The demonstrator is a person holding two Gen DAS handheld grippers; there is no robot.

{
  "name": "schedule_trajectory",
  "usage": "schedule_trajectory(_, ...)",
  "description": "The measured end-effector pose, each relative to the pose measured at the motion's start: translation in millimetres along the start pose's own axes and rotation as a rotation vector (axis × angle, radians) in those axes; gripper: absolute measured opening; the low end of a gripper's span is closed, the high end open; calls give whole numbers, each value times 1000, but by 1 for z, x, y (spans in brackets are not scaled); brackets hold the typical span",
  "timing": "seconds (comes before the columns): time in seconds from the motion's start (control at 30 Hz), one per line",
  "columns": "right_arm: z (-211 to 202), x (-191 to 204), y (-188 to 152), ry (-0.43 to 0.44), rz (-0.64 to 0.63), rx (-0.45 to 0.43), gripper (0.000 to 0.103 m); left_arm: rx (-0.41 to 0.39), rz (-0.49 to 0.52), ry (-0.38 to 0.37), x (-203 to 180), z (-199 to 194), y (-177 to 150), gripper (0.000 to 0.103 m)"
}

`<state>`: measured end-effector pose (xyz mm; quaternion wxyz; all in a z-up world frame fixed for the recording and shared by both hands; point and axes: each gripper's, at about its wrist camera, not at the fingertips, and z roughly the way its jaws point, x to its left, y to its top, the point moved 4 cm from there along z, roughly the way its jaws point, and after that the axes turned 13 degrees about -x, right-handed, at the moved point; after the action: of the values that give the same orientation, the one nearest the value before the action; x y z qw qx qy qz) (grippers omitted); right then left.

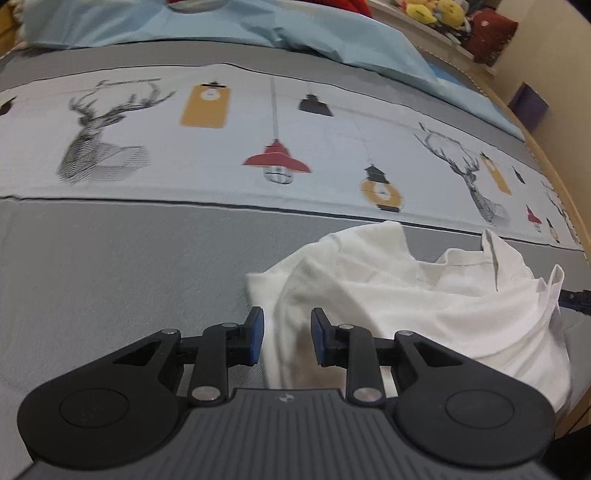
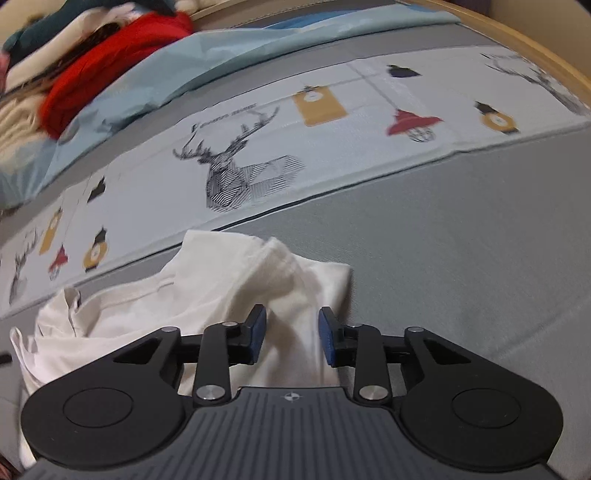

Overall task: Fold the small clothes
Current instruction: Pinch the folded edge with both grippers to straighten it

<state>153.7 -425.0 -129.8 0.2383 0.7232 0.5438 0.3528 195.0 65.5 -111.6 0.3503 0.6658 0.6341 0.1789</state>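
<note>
A small white garment [image 1: 406, 295] lies crumpled on the grey bedspread [image 1: 110, 266], its folds bunched and one corner standing up at the right. My left gripper [image 1: 287, 334] hangs just over the garment's left edge. It is open, and white cloth shows in the gap between the blue pads [image 1: 255, 334] without being pinched. In the right wrist view the same garment [image 2: 221, 295] spreads to the left. My right gripper [image 2: 291, 332] is open over its right edge, with cloth lying between the pads but not gripped.
A printed band [image 1: 221, 140] with deer heads and lamps crosses the bedspread beyond the garment. Behind it lie a light blue sheet [image 1: 258, 26] and a pile of clothes with a red piece [image 2: 110, 55]. The wooden bed frame [image 2: 546, 48] curves along the right.
</note>
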Motion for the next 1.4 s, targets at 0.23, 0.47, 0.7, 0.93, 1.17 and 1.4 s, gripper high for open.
schedule_trajectory(0.23, 22, 5, 5, -15, -13, 5, 38, 42, 92, 29, -13, 26, 0, 30)
schedule_trajectory(0.47, 33, 11, 9, -5, -23, -5, 38, 63, 106, 43, -20, 39, 0, 30)
schedule_trajectory(0.7, 29, 13, 14, 1, -34, -38, 12, 62, 120, 45, -21, 44, 0, 30)
schedule_trajectory(0.93, -1, 0, 42, 11, 123, -212, 6, -66, 141, 52, -19, 24, 16, 5)
schedule_trajectory(1.17, -7, -9, 60, -15, 214, -321, 6, -216, 63, 102, -11, 7, 37, 5)
schedule_trajectory(1.4, 19, -12, 54, -150, 237, -239, 25, -163, -20, 165, 6, 15, 37, 15)
